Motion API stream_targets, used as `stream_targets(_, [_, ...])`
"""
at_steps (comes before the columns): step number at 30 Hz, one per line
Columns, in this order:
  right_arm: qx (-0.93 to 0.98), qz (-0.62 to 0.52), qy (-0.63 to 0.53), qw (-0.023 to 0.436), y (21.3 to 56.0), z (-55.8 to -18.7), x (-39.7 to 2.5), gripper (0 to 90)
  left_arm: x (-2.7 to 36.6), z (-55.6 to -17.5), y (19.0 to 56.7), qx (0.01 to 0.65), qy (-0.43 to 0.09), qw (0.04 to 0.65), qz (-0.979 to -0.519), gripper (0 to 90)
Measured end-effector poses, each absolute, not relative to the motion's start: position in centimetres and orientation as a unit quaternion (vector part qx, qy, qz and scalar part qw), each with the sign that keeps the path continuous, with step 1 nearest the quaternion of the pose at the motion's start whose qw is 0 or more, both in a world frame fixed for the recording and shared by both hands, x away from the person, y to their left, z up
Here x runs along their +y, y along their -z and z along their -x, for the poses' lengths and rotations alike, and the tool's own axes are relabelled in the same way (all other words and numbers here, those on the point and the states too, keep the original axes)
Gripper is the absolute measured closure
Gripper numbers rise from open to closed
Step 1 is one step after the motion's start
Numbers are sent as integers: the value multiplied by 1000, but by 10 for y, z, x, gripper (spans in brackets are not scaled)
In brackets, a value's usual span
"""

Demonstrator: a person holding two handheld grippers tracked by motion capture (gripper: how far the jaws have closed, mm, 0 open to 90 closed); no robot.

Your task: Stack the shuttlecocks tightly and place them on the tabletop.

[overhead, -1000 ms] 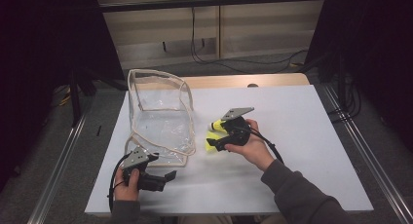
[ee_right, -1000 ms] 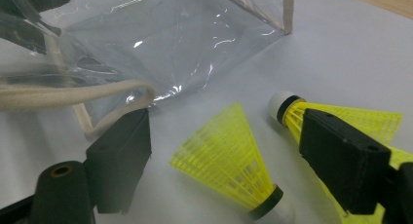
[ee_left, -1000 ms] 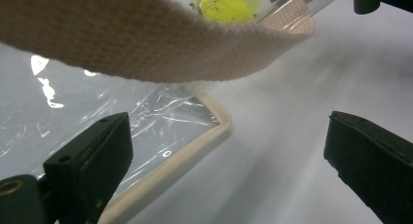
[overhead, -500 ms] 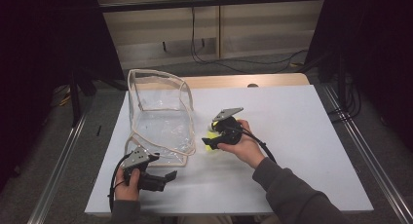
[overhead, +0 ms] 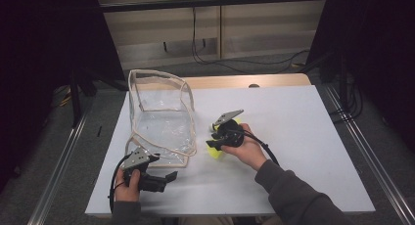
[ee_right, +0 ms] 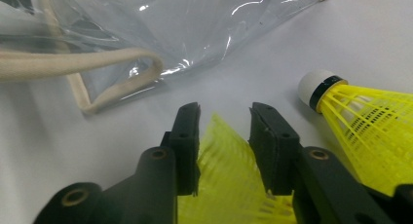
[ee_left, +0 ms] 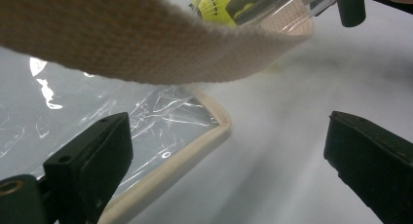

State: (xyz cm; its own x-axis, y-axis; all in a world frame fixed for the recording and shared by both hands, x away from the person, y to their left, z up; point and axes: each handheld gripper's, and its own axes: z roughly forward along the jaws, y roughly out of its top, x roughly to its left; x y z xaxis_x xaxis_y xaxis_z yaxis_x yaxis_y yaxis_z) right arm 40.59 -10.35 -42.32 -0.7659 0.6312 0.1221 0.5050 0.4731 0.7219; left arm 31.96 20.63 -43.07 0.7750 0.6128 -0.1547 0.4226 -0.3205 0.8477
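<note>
I am holding the right gripper low over the white table, and its jaws are closing narrow around the yellow skirt of a shuttlecock; the mesh is sitting between the two black pads and I am reading it as pinched, though the contact on the right pad is hard to make out. A second shuttlecock is lying just beside that gripper on its right in the right gripper view, its white cork with the black band pointing away toward the bag. In the high view the right gripper is sitting at the middle of the table with yellow showing under it, just beside the near right corner of the clear plastic bag.

The bag is standing open, its beige trim running round the mouth, and a beige strap is looping flat on the table ahead of the right gripper.

I am keeping the left gripper wide, jaws well apart with nothing between them. It is resting near the front edge of the table, by the bag's near corner, where its camera is looking across the beige edging and under a strap close to the lens.
</note>
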Motion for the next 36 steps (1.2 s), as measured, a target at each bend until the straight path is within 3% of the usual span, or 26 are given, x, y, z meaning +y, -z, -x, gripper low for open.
stream_targets(8, [855,-322,-400,76,418,-405,-110,767,207,-319,431,322,-98,487,-806,39])
stream_targets(13, [856,-318,-400,79,415,-402,-113,784,206,-320,430,321,-99,487,-806,39])
stream_targets(20, [865,-309,-385,90,421,-399,-116,576,207,-320,430,322,-101,487,-806,38])
stream_targets(24, [874,-298,-372,97,426,-395,-118,529,206,-320,430,320,-99,484,-808,38])
stream_targets(36, [875,-292,-374,90,425,-393,-128,758,207,-319,430,321,-100,485,-807,38])
